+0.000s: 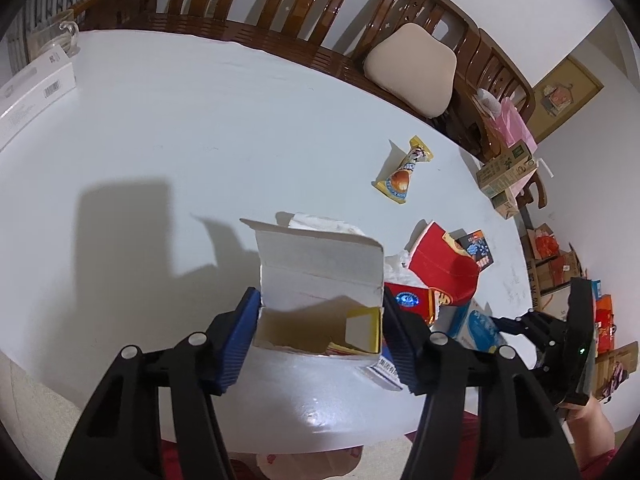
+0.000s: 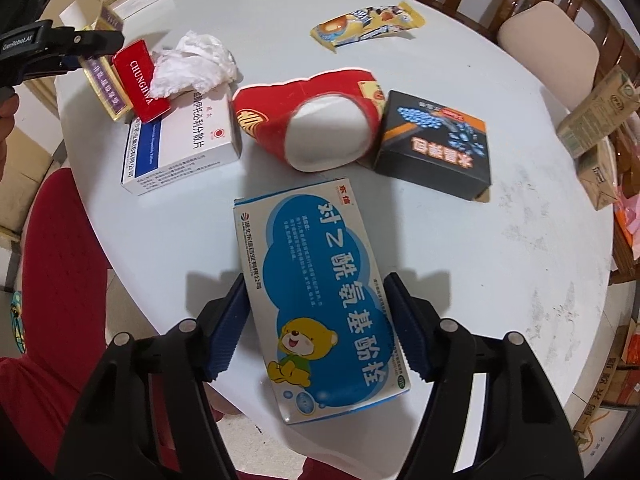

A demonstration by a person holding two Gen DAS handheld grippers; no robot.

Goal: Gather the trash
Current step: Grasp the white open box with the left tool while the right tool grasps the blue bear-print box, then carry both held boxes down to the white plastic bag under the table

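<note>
The open carton point(image 1: 320, 300), flap raised and its inside mostly bare, sits clamped between the blue pads of the left gripper point(image 1: 320, 332) above the near edge of the white desk point(image 1: 180, 140). Something yellow lies inside it, too shaded to identify. The blue medicine box point(image 2: 320, 288) with a cartoon bear lies flat on the desk between the pads of the right gripper point(image 2: 316, 328); the left pad touches its side, the right pad stands just beside it, so whether it is squeezed cannot be told. Beyond lie a crushed red paper cup point(image 2: 312, 124), a black box point(image 2: 434, 144), a white-and-blue box point(image 2: 180, 148) partly under a crumpled tissue point(image 2: 196, 64) and a red cigarette pack point(image 2: 140, 80). A yellow snack wrapper point(image 2: 368, 24) lies well apart, near the wooden chairs point(image 1: 320, 12), cut off at the frame.
</note>
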